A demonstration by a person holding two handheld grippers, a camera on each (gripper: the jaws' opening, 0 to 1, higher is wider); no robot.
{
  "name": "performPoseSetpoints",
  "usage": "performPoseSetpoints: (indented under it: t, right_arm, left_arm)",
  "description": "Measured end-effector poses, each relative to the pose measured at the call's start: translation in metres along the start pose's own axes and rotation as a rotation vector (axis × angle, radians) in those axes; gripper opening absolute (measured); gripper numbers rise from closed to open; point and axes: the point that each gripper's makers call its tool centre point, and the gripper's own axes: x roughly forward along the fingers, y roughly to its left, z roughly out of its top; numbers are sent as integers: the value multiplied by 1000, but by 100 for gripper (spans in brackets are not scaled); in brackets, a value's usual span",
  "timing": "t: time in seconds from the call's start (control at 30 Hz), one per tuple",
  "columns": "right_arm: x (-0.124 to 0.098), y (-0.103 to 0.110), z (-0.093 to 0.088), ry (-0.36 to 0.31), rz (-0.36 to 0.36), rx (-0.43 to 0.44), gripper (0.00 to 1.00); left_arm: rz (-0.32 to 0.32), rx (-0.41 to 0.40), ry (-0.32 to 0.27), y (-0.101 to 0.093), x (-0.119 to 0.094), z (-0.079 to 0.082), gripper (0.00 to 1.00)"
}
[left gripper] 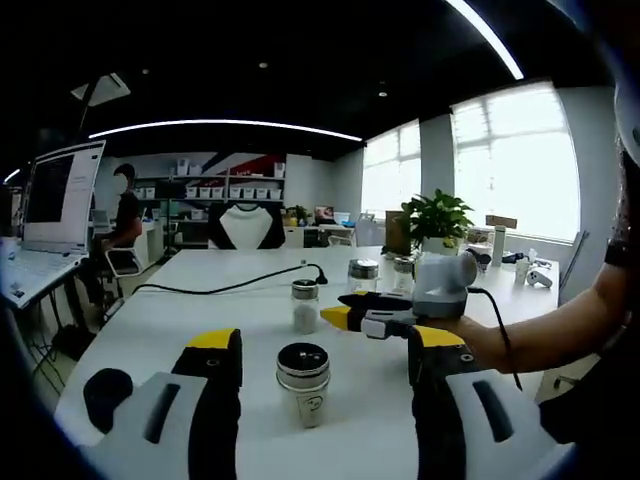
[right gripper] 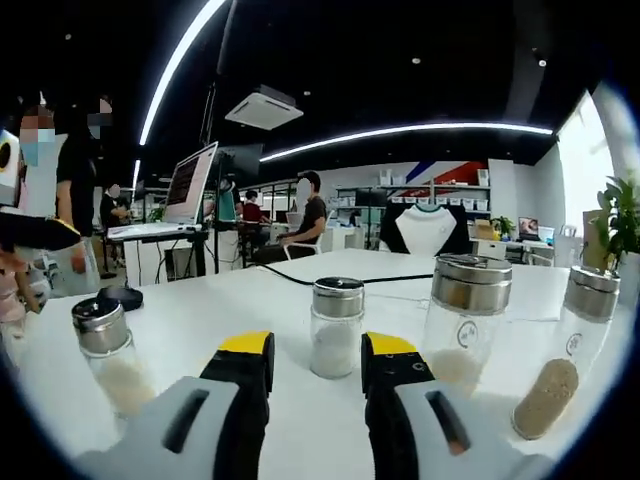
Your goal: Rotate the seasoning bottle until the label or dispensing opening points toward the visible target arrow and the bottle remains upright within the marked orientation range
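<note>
A seasoning bottle (left gripper: pixel 303 385) with a steel lid and pale contents stands upright on the white table (left gripper: pixel 200 310), between the jaws of my left gripper (left gripper: pixel 327 345). Those jaws are wide open and clear of the bottle on both sides. Behind it stands a smaller bottle of white grains (left gripper: pixel 305 305). My right gripper (left gripper: pixel 345 318), held in a person's hand, reaches in from the right toward this smaller bottle. In the right gripper view the same white-grain bottle (right gripper: pixel 337 328) stands upright just past the yellow tips of my right gripper (right gripper: pixel 318 350), which is open.
Two more bottles (left gripper: pixel 363 275) stand farther back near a potted plant (left gripper: pixel 437 220). They appear close on the right as a wide bottle (right gripper: pixel 468 320) and a brown-grain bottle (right gripper: pixel 570 370). A black cable (left gripper: pixel 230 287) crosses the table. A black round object (left gripper: pixel 105 395) lies at left.
</note>
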Motion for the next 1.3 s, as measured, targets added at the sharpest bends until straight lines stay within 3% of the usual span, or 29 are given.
performPoseSetpoints:
  t: [0.4,0.77,0.97,1.3]
  right_arm:
    - [40,-10,10,-12,-39,-19,34]
    - [49,-10,8,5,-60,-19,34]
    - [54,-11,9,4,-57,-23,30]
    - [52,-12,7,27,-25,-31,28]
  left_arm:
    - [2,-10,-1,5,-4,3,68]
    - [5,-18,14,6,-7,-1,66]
    - [9,-14,17,5,-8,1,64]
    - [18,-2,18,1,-13,6,64]
